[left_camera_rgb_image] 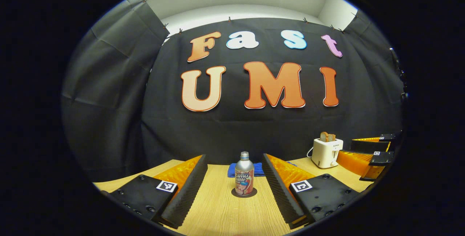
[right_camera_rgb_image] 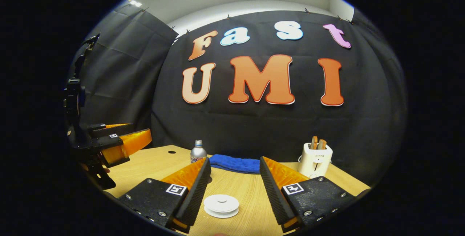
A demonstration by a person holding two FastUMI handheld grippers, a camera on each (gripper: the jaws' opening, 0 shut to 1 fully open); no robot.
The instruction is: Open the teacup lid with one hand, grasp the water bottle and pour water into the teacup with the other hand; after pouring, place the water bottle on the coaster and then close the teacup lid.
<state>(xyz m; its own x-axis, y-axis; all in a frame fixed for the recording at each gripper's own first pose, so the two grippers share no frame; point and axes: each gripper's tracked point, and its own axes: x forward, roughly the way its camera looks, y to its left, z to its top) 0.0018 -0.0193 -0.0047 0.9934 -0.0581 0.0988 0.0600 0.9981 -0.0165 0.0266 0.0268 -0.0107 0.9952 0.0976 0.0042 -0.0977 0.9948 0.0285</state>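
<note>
Left gripper view: the left gripper [left_camera_rgb_image: 234, 187] occupies the bottom of the frame with its two fingers spread wide apart and nothing between them in contact. One water bottle [left_camera_rgb_image: 244, 174] stands upright at lower centre, in the gap between the fingers but farther back, touching neither. It rests on one dark round coaster [left_camera_rgb_image: 244, 193] on the wooden table [left_camera_rgb_image: 218, 210]. One blue cloth [left_camera_rgb_image: 258, 169] lies just behind the bottle. One white toaster [left_camera_rgb_image: 327, 152] with bread in its slot stands at the lower right. The right gripper [left_camera_rgb_image: 374, 156] appears at the right edge of the frame; whether it is open cannot be told from here.

Right gripper view: the right gripper [right_camera_rgb_image: 234, 188] fills the bottom of the frame, its two fingers apart and holding nothing. One white teacup lid [right_camera_rgb_image: 221, 204] sits low between the fingers at bottom centre, closed on the cup and clear of both fingers. The bottle [right_camera_rgb_image: 198, 152] stands at centre left, the cloth [right_camera_rgb_image: 236, 163] at centre, the toaster [right_camera_rgb_image: 315, 159] at centre right. The left gripper [right_camera_rgb_image: 123, 143] projects in from the left edge.
</note>
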